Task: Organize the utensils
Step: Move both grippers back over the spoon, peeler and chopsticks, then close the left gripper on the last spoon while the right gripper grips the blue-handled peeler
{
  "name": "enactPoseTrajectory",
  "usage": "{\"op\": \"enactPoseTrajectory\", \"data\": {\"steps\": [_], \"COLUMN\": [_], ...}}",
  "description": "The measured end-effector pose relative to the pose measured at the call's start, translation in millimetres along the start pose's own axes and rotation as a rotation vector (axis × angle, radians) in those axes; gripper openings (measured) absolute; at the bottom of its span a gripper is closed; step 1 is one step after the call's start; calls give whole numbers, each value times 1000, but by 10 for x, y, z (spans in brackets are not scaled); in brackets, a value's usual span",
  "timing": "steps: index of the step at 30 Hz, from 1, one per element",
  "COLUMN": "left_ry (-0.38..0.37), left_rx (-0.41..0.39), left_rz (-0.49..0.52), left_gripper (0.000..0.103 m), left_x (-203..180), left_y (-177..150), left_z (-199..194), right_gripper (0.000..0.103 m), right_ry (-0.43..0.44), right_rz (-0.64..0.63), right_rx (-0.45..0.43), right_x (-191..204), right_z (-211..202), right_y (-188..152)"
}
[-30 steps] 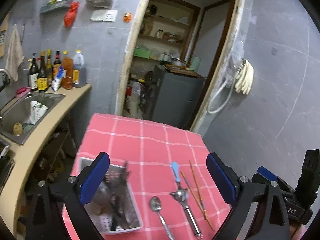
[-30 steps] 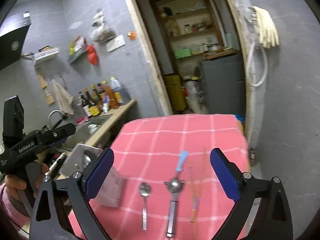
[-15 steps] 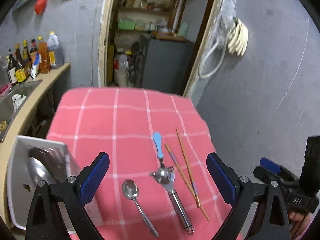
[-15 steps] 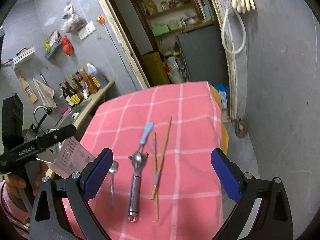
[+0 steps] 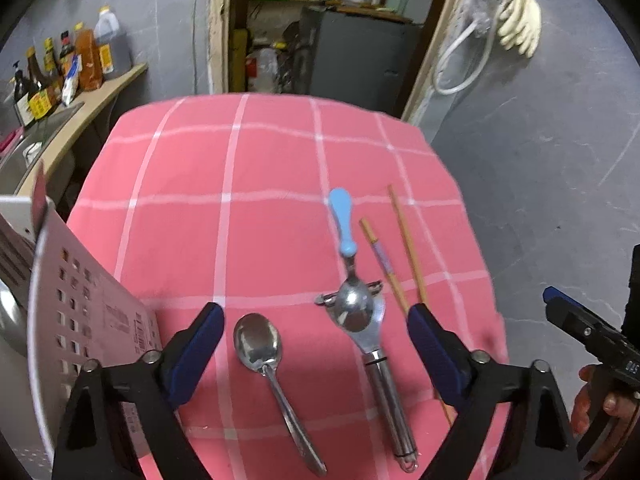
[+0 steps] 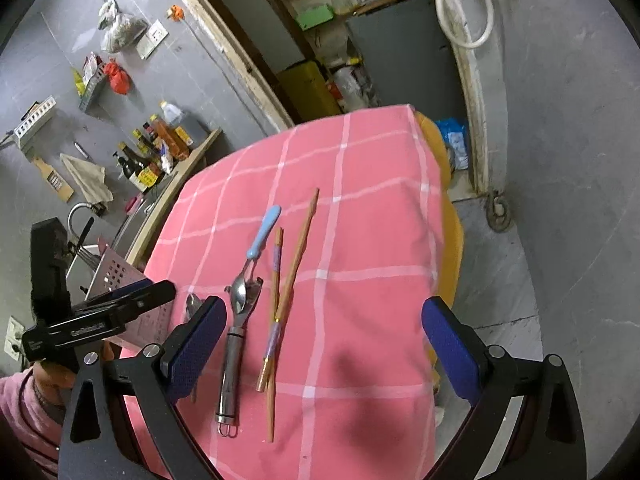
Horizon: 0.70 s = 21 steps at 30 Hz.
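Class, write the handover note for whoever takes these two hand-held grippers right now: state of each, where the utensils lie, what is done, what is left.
Left hand-held gripper: jaws closing, nothing between the pads, low over the spoon.
Right hand-held gripper: open, empty, above the chopsticks.
On the pink checked cloth, left to right: spoon, steel tool with a blue handle, two chopsticks.
White perforated basket at the table's left edge already holds some items.
Done: nothing on the cloth is picked up yet.
Left: probably move all the utensils on the cloth into the basket.
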<state>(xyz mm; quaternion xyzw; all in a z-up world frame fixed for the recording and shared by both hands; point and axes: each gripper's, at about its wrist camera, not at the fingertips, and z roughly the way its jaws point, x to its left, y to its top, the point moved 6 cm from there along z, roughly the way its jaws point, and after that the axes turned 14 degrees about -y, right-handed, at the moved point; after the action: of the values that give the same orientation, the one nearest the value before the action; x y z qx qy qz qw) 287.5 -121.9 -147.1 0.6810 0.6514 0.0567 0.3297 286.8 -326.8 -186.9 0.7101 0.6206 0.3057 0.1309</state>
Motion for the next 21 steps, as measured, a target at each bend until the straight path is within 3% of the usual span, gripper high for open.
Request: {"op": "enactPoseTrajectory", "data": {"steps": [3,10,19,21], "left_ry": [17,60,71,67], "left_rx": [27,73,104,105], "left_rz": [-33,-96,-164,-165], "left_gripper": [77,65,59,57], "left_x": [67,221,375,371], "left_y": [-58,-166,-242,-253], "left_z": [105,261,390,412], "right_gripper": [91,54,33,32], "right_ry": [36,117,188,199], "right_rz": [-26,-70,-126,-135], "right_rx": [20,64,121,135], "right_x": [84,301,654,715], "right_z": [99,308,600,672], "right_y": [-7,5,-20,-29]}}
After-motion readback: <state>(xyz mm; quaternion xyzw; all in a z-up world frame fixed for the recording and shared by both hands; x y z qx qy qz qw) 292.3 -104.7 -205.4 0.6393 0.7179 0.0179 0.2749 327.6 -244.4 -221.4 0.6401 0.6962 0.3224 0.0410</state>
